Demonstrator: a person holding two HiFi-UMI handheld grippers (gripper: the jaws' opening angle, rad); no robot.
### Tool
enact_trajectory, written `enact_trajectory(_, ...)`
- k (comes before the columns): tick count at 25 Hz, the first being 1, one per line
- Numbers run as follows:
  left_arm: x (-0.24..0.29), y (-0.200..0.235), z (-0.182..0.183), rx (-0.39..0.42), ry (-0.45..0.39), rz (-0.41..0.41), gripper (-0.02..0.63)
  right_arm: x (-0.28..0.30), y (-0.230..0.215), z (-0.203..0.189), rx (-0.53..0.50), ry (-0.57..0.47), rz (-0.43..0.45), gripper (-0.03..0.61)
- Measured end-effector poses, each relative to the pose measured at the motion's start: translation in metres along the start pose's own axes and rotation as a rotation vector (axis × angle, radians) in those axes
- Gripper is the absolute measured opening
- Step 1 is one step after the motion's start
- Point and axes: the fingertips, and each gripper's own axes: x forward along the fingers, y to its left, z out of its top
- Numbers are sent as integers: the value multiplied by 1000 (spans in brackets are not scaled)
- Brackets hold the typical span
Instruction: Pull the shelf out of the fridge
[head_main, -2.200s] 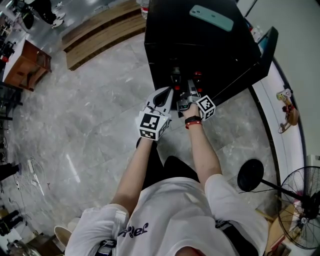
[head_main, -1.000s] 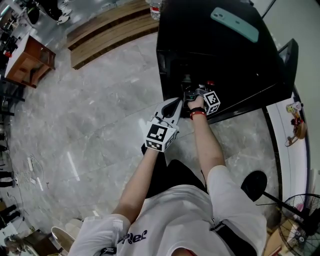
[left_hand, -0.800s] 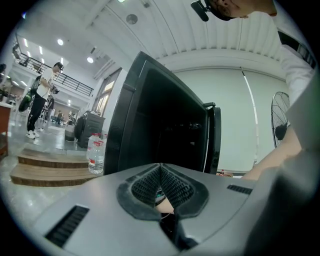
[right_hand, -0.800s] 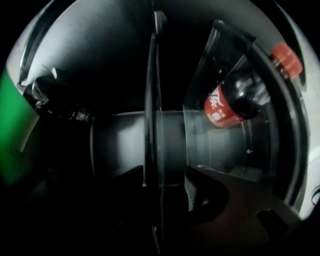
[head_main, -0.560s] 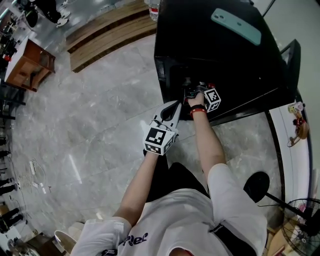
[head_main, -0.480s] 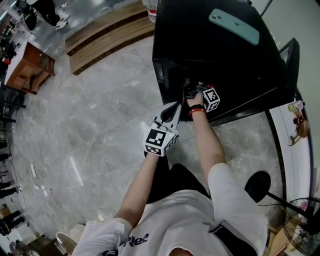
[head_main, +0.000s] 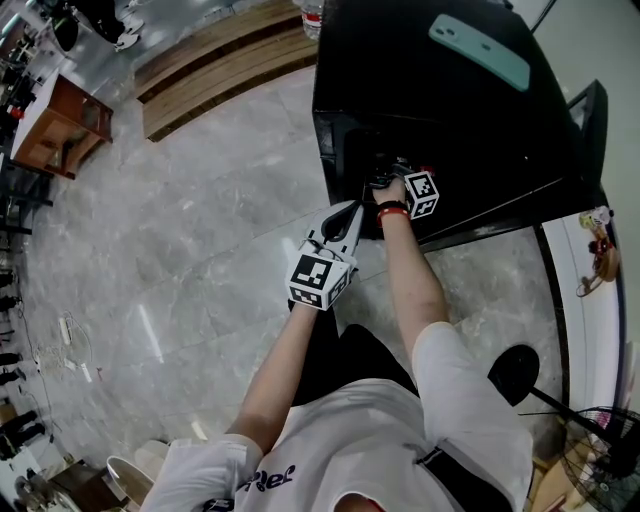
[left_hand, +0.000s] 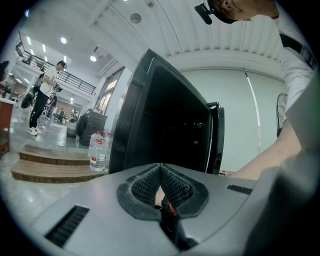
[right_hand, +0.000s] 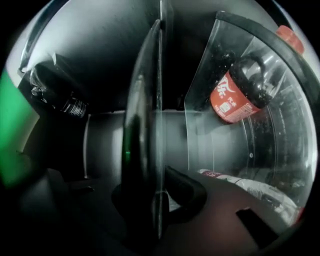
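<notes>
A black mini fridge (head_main: 450, 110) stands on the floor with its door (head_main: 585, 130) swung open to the right. My right gripper (head_main: 385, 178) reaches into its dark opening. In the right gripper view the glass shelf (right_hand: 159, 100) runs edge-on between the jaws of my right gripper (right_hand: 160, 192), which are closing, the pads tight on either face of the pane. A red-labelled cola bottle (right_hand: 235, 95) shows through the glass. My left gripper (head_main: 350, 210) hangs outside the fridge front, shut and empty (left_hand: 160, 172).
A teal phone (head_main: 478, 38) lies on the fridge top. A dark bottle (right_hand: 65, 100) and a lying bottle (right_hand: 260, 190) are inside. A water bottle (left_hand: 97, 152) stands by wooden steps (head_main: 220, 60). A fan (head_main: 600, 450) and a black round base (head_main: 513, 375) sit at right.
My right gripper has gone deeper into the fridge opening than in the earliest frame. The left gripper has stayed outside, pointing at the fridge front.
</notes>
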Motion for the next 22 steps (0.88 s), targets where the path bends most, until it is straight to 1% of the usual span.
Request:
enact_trajectory(9, -2, 0, 4, -16, -12, -2, 17, -3, 1, -1, -2, -3, 15, 35)
enact_trajectory(15, -2, 3, 0, -27, -1, 24, 17, -4, 0, 3, -7, 5, 15, 31)
enact_trajectory(22, -9, 1, 7, -19, 1, 14, 17, -16, 0, 3, -10, -2, 16, 26)
